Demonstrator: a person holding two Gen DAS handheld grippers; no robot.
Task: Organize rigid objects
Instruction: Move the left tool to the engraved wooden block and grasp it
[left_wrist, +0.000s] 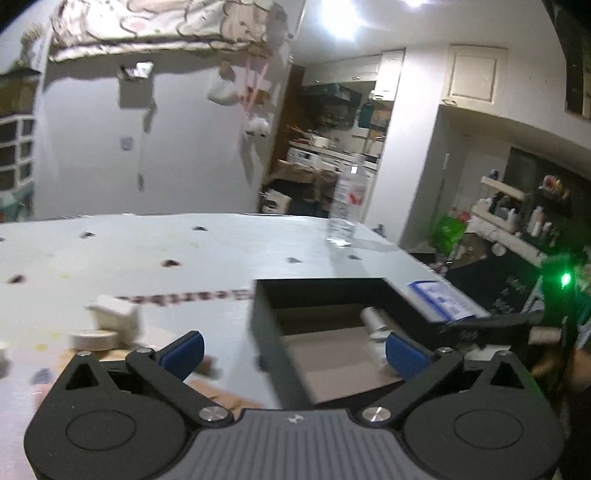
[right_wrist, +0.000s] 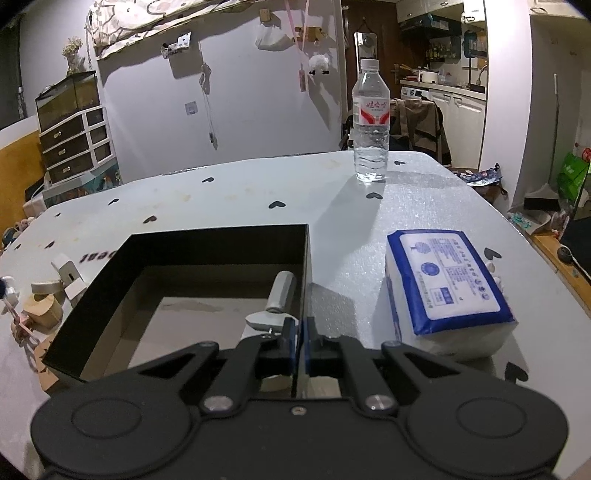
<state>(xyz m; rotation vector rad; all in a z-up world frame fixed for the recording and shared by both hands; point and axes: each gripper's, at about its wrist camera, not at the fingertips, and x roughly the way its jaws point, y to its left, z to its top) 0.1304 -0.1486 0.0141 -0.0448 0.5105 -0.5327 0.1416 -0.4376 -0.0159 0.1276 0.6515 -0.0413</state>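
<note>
A black open box sits on the white table; it also shows in the left wrist view. Inside lies a white cylindrical object, seen too in the left wrist view. My right gripper is shut on the box's right wall near its front corner. My left gripper is open and empty, above the box's near left wall. Small white and wooden pieces lie left of the box, also in the right wrist view.
A water bottle stands at the table's far side. A blue-and-white tissue pack lies right of the box. A drawer unit stands by the far wall. The table's right edge drops to cluttered floor.
</note>
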